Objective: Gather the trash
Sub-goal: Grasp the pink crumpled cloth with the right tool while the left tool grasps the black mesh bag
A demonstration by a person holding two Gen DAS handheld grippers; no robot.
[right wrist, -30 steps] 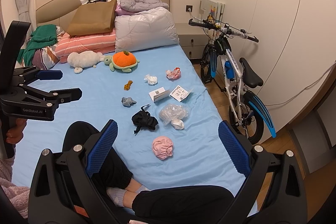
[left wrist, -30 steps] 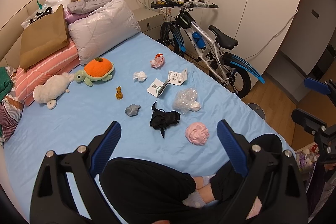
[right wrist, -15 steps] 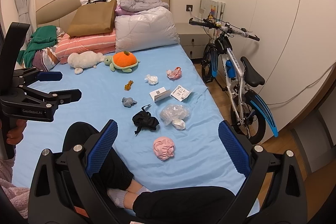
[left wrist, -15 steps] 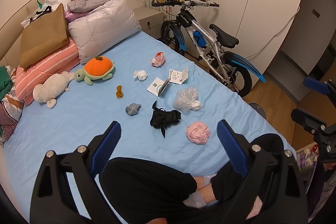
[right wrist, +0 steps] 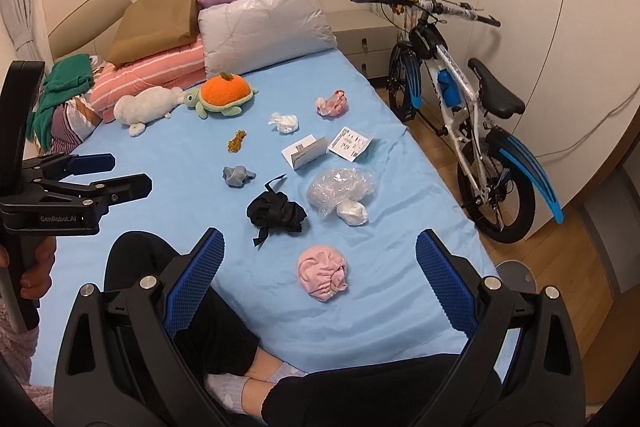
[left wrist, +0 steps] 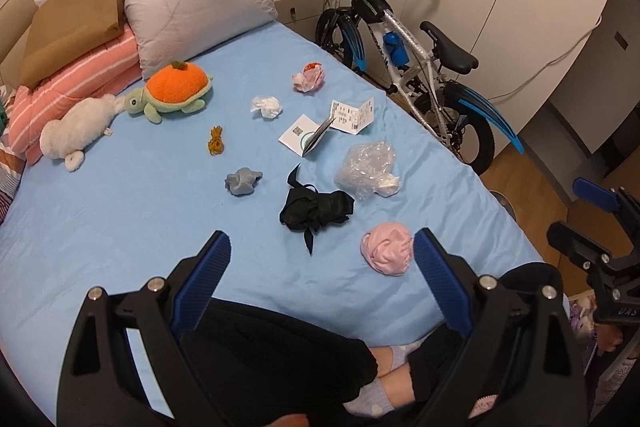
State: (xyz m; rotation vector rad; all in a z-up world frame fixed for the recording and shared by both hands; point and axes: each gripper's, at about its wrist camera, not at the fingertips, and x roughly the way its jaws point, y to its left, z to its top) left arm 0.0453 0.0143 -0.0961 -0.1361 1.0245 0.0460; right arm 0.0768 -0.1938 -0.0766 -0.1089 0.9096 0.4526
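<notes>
- Nothing looks collected yet: every scrap lies loose on the blue bed sheet [right wrist: 132, 131], and no bin or bag for the trash shows in either view (the brown paper bag [right wrist: 160, 23] on the pillows may or may not serve).
- Taking the black crumpled bag [right wrist: 276, 213] as landmark: the pink wad [right wrist: 323, 277] lies nearer the person, toward the bicycle side; the clear plastic wrap [right wrist: 340, 189] with a white lump sits just beside the landmark on that same side.
- Beyond the landmark, toward the headboard: a grey wad [right wrist: 238, 175], a small folded card [right wrist: 306, 151] with a printed leaflet [right wrist: 350, 143] next to it, a white tissue ball [right wrist: 285, 123], a pink-and-red wrapper [right wrist: 331, 103] and a small amber scrap [right wrist: 237, 140].
- The turtle plush [right wrist: 222, 99] and white seal plush [right wrist: 146, 109] lie well beyond all this; I judge them not trash.
- The left gripper [left wrist: 318, 267] hangs above the person's crossed legs with its jaws spread wide and nothing between them; the right gripper [right wrist: 318, 259] is likewise wide apart and empty, the pink wad framed between its fingers but untouched.
- Room to move is generous: the pieces lie apart with bare sheet around each. The plastic wrap and leaflet lie nearest the mattress edge, where the bicycle [right wrist: 460, 107] stands close alongside, so a careless sweep could send them to the floor.
</notes>
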